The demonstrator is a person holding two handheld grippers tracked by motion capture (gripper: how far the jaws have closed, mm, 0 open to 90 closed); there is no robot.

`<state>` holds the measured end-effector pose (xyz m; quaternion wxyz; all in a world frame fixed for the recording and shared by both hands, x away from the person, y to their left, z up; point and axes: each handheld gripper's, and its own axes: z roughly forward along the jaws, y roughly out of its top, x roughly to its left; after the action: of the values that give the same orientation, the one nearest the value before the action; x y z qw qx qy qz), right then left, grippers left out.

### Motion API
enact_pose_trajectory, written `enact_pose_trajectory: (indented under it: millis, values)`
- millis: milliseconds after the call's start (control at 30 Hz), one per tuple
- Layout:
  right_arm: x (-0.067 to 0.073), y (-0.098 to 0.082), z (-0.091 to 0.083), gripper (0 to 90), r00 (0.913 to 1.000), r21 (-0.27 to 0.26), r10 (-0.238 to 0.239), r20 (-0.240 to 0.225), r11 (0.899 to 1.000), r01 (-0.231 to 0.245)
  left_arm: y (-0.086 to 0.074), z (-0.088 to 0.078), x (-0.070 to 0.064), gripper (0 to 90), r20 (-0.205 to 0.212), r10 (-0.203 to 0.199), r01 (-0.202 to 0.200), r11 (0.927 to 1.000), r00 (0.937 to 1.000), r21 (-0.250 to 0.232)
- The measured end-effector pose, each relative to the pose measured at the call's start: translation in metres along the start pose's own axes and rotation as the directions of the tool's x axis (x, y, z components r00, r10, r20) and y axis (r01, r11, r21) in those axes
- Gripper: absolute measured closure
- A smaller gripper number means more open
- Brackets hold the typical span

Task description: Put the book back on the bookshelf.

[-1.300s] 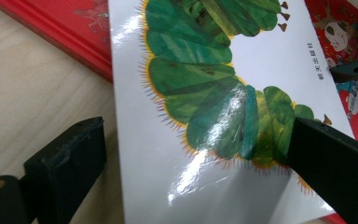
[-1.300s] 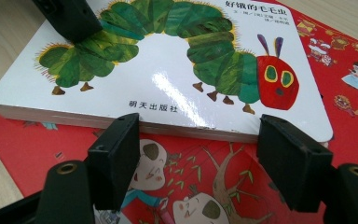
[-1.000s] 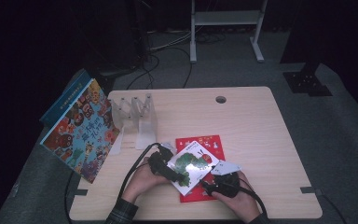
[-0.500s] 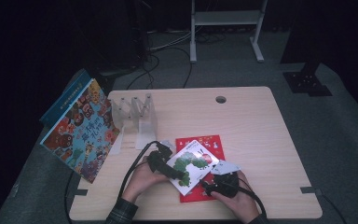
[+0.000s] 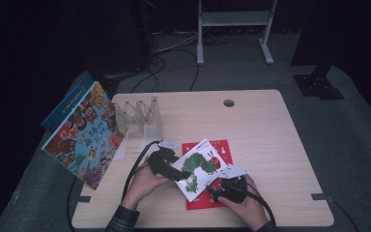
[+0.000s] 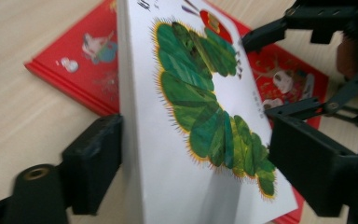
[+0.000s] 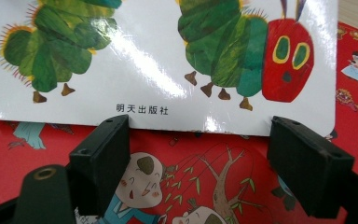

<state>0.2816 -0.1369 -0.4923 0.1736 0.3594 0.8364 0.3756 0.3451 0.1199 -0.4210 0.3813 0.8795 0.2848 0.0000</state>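
White caterpillar book (image 5: 200, 168) tilted over red book (image 5: 221, 192), caterpillar's head pointing far-right, left claw (image 6: 191, 158) clamping it, right claw (image 7: 200, 163) spread open.

Both grippers, left (image 5: 174, 172) and right (image 5: 216, 192), are black with blocky jaws, grey three-cornered top plates, brass-ringed screw holes and trailing black cables; a dark plaid sleeve (image 5: 121, 220) covers the left forearm.

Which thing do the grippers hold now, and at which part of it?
The left gripper holds the white caterpillar book across its thickness at one edge, tilted above the red book. The right gripper is open at the book's lower edge, holding nothing.
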Motion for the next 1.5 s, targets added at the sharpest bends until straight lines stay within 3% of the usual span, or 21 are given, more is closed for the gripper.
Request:
enact_pose_trajectory:
  millis: [133, 200, 333, 400, 467, 567, 800, 933, 1333, 1500]
  values:
    - [-0.002, 0.001, 0.001, 19.5, 0.9999, 0.002, 0.013, -0.001, 1.0, -0.013, 0.005, -0.009, -0.01, 25.5, 0.012, 0.039, -0.039, 0.9986, 0.9992, -0.037]
    - [-0.001, 0.001, 0.002, 19.7, 0.9997, 0.002, 0.022, -0.005, 1.0, -0.022, 0.007, -0.007, -0.016, 30.5, 0.052, 0.06, -0.059, 0.9978, 0.9968, -0.03]
    - [-0.002, 0.003, 0.004, 19.9, 0.9997, 0.006, 0.023, -0.002, 1.0, -0.023, 0.01, -0.004, -0.024, 34.4, 0.038, 0.097, -0.097, 0.9953, 0.9946, -0.006]
    - [-0.002, 0.003, 0.004, 19.9, 0.9995, 0.009, 0.031, -0.005, 0.999, -0.031, 0.01, -0.005, -0.026, 39.9, 0.052, 0.105, -0.105, 0.9944, 0.9931, -0.011]
    - [-0.002, 0.004, 0.005, 19.8, 0.9996, 0.005, 0.028, -0.003, 1.0, -0.028, 0.01, -0.004, -0.029, 44.6, 0.033, 0.13, -0.13, 0.9914, 0.9909, -0.013]
    - [-0.002, 0.004, 0.005, 19.8, 0.9995, 0.005, 0.031, -0.002, 1.0, -0.031, 0.01, -0.002, -0.03, 53.1, 0.038, 0.141, -0.141, 0.9899, 0.9892, 0.002]
    - [-0.003, 0.004, 0.005, 19.4, 0.9995, 0.004, 0.03, -0.004, 1.0, -0.03, 0.009, 0.003, -0.033, 58.6, 0.034, 0.143, -0.145, 0.9888, 0.9891, 0.038]
    - [-0.003, 0.004, 0.005, 19.3, 0.9996, 0.003, 0.03, -0.004, 1.0, -0.029, 0.009, 0.007, -0.036, 60.2, 0.027, 0.166, -0.167, 0.9829, 0.9858, 0.076]
    - [-0.003, 0.004, 0.006, 20.9, 0.9999, -0.01, 0.007, -0.007, 1.0, -0.008, 0.012, 0.004, -0.036, 68.0, 0.015, 0.136, -0.137, 0.9871, 0.9906, 0.083]
    - [-0.004, 0.003, 0.005, 20.9, 0.9998, -0.009, 0.012, -0.015, 1.0, -0.013, 0.011, -0.004, -0.033, 75.3, -0.024, 0.14, -0.137, 0.9874, 0.9899, 0.078]
